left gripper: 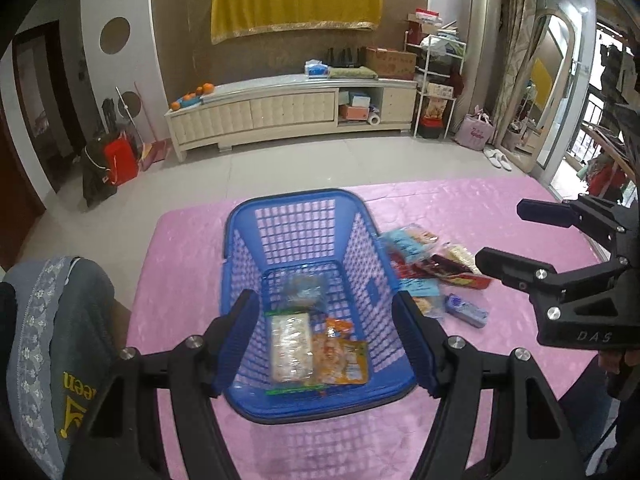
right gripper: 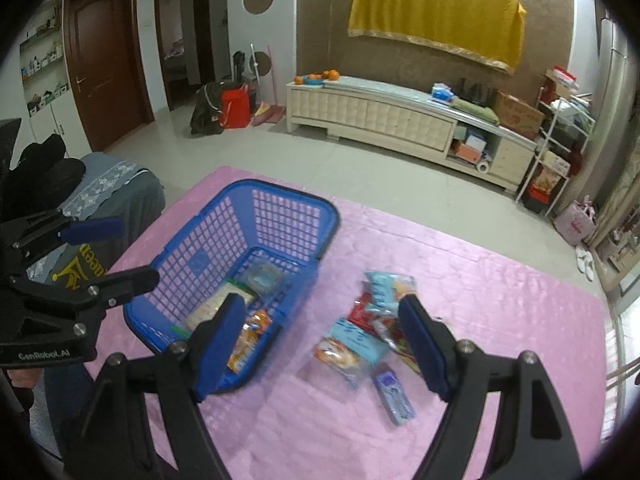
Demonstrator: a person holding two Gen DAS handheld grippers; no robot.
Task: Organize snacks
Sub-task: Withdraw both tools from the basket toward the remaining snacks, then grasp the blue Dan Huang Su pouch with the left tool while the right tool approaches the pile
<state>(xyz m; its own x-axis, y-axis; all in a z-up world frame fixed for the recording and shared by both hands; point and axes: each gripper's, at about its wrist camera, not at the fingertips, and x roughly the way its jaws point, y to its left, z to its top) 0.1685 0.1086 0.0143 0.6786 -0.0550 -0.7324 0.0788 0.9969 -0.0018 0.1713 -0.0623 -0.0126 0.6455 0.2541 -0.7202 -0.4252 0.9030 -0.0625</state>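
A blue plastic basket [left gripper: 304,216] [right gripper: 240,240] stands on the pink tablecloth [left gripper: 500,200] [right gripper: 480,288]. In it lie a pale cracker packet [left gripper: 290,346] [right gripper: 216,304], an orange packet [left gripper: 340,358] [right gripper: 250,340] and a clear packet [left gripper: 302,292] [right gripper: 262,276]. My left gripper [left gripper: 326,344] [right gripper: 116,254] hovers above the basket, open, with nothing between its fingers. To the right of the basket, several loose snack packets [left gripper: 424,264] [right gripper: 372,316] lie in a heap, with a small blue-purple pack [left gripper: 466,310] [right gripper: 394,398] nearest. My right gripper [right gripper: 322,344] [left gripper: 520,240] is above the heap, open and holding nothing.
A chair draped in grey lace-trimmed cloth [left gripper: 48,340] [right gripper: 116,188] stands against the table's left side. Across the tiled floor is a long cream cabinet [left gripper: 288,112] [right gripper: 400,120]. The far table edge runs just behind the basket.
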